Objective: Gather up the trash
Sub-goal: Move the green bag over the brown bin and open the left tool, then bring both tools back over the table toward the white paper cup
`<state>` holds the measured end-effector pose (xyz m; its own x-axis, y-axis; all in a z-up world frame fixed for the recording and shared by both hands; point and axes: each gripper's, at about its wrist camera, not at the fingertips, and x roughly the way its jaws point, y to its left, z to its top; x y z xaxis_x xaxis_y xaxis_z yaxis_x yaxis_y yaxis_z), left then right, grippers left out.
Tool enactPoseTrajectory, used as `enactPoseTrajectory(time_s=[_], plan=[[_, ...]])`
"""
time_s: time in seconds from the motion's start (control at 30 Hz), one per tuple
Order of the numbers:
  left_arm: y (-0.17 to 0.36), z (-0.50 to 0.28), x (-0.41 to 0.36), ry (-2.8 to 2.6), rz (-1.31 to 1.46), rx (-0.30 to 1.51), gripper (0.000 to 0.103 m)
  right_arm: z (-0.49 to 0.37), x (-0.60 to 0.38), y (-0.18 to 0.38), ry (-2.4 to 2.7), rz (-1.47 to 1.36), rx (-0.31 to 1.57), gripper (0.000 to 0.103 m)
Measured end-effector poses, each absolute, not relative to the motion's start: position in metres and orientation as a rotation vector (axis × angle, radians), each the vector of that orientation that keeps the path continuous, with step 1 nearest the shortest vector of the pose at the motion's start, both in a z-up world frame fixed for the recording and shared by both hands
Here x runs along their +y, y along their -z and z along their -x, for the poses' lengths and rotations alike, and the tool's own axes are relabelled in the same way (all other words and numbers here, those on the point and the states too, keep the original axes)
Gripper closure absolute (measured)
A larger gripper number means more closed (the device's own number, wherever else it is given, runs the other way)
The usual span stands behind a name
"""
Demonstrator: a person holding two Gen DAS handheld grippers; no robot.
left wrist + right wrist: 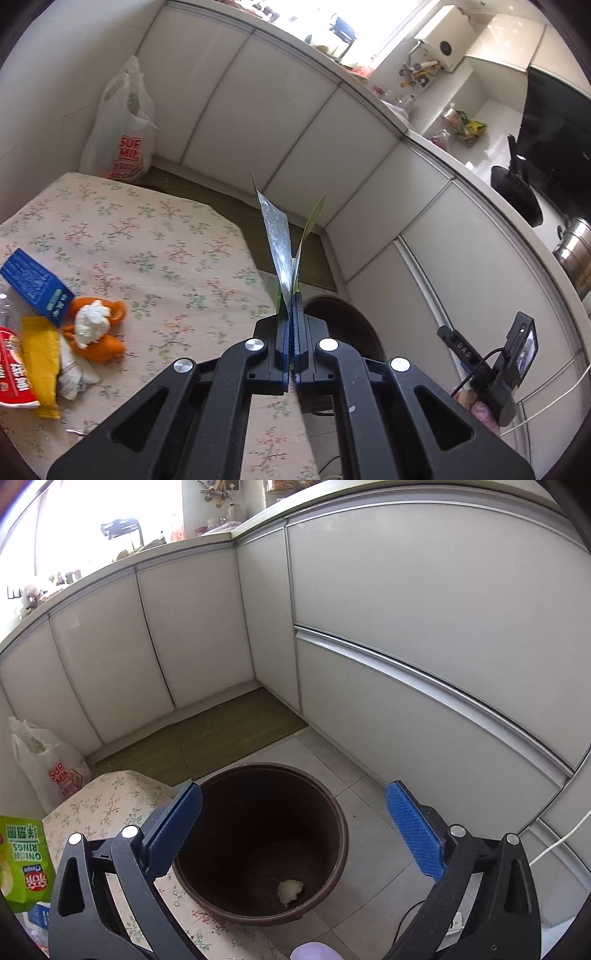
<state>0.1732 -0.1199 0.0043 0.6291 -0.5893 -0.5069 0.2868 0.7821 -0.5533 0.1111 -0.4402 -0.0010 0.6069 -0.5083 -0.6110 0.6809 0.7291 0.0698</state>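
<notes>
White cabinet fronts (424, 602) wrap the corner behind everything, with a woven mat (207, 734) on the floor at their foot. A table under a floral cloth (155, 243) fills the left of the left wrist view. Beside its edge, on the grey tiles, stands a dark brown round bin (332, 834), seen from above in the right wrist view, with one pale crumpled wad (290, 890) lying on its bottom.

The right gripper (293, 827) hangs over the bin mouth with its jaws spread wide apart; the blue pads (413, 830) flank the rim on either side and nothing is between them or touching them.

The left gripper (292, 325) has its jaws pressed together on a flat snack wrapper (279, 240), green outside and silver inside, which stands up from the fingertips and splays open in a V. In the right wrist view the same packet, a green onion-rings bag (22, 860), shows at the far left edge over the table.

A white plastic carrier bag (120, 125) with red lettering stands on the floor against the cabinets, beyond the table's far corner.

More trash lies bunched at the left end of the cloth: a blue carton (35, 284), a red-and-white packet (13, 373), a yellow wrapper (42, 365), orange peel (107, 339) with a white tissue ball (90, 325) resting on it
</notes>
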Motion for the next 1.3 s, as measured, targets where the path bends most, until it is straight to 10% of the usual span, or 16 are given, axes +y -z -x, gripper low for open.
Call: enactPoseTrajectory(time_s=[0.67,0.83,1.3], plan=[[0.029,-0.215,-0.334,0.719,0.316,0.963,0.098,-0.051,-0.527,-0.001,0.785,-0.604,0.548,0.007],[0.034,-0.214,-0.337,0.684,0.318,0.993,0.052,-0.051,-0.529,0.000,0.784,-0.616,0.554,0.007],[0.009,-0.184,-0.260,0.429,0.174,0.845,0.026,-0.080,-0.461,-0.002,0.673,-0.427,0.614,0.007]])
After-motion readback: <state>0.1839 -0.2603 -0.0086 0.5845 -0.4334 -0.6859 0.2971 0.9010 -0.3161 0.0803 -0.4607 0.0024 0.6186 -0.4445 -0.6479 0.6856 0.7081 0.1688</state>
